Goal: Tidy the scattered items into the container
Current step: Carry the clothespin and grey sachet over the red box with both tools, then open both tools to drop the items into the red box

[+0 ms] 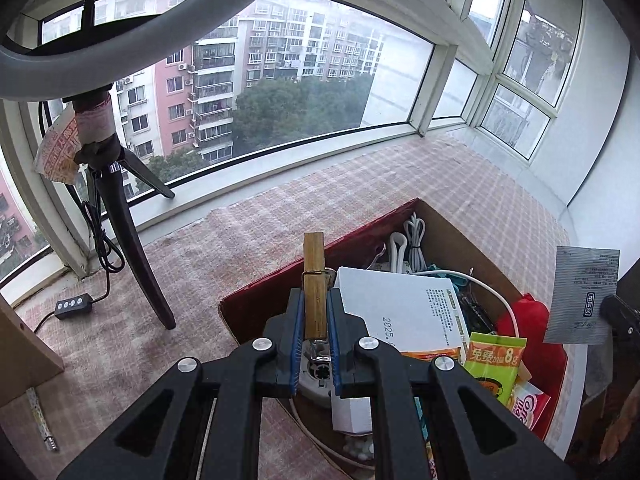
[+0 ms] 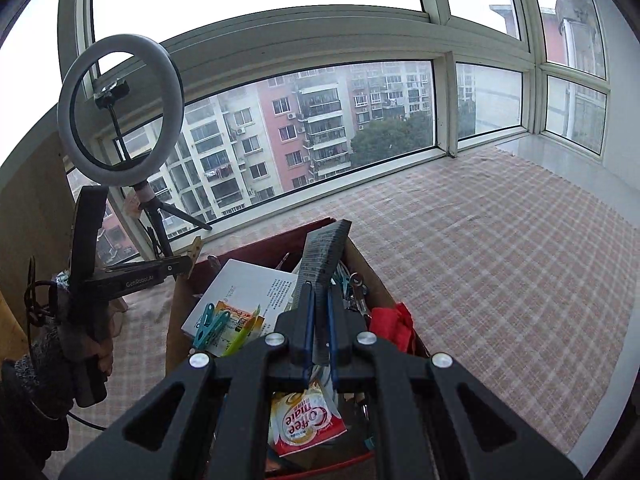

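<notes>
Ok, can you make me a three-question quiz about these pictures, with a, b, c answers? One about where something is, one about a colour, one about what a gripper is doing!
1. Where is the white box?
a) inside the cardboard box
b) on the windowsill
c) under the ring light

2. What colour is the cloth in the box?
a) blue
b) red
c) yellow

3. What is the left gripper doing?
a) hanging open
b) holding a cable
c) clamped on a wooden clothespin

Answers: 1 a, it lies among the box's contents; 2 b, plainly red in both views; 3 c, the peg stands between its shut fingers.
</notes>
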`<action>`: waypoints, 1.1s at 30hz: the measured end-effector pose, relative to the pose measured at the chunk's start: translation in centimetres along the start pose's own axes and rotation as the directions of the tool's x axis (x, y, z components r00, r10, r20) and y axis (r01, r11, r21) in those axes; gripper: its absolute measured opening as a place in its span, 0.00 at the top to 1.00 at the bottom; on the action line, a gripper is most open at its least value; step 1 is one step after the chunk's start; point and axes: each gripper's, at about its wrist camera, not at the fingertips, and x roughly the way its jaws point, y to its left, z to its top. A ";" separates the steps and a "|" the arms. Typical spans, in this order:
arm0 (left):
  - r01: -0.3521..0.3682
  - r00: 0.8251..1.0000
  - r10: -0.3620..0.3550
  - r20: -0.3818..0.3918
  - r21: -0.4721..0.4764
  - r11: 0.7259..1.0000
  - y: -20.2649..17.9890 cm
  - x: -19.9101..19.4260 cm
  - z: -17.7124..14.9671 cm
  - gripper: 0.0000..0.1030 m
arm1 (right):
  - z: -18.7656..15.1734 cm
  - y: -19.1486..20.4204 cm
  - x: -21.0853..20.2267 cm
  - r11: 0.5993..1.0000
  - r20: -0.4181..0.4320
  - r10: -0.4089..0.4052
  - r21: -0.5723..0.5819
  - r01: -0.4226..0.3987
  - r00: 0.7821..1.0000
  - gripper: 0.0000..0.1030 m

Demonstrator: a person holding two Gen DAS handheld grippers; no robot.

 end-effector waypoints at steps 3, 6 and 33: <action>0.004 1.000 -0.004 0.001 -0.004 1.000 0.2 0.1 0.2 0.90 | 0.1 0.0 0.2 1.000 -0.003 -0.002 0.002 0.002 1.000 0.94; 0.001 1.000 -0.001 -0.002 -0.003 1.000 0.2 0.2 0.3 0.90 | 0.0 0.0 0.3 1.000 -0.003 -0.004 0.001 0.004 1.000 0.94; -0.021 1.000 0.021 0.016 -0.005 1.000 1.6 -5.3 -1.5 0.89 | 0.0 2.2 -1.2 0.999 -0.016 -0.028 -0.027 0.027 0.999 0.69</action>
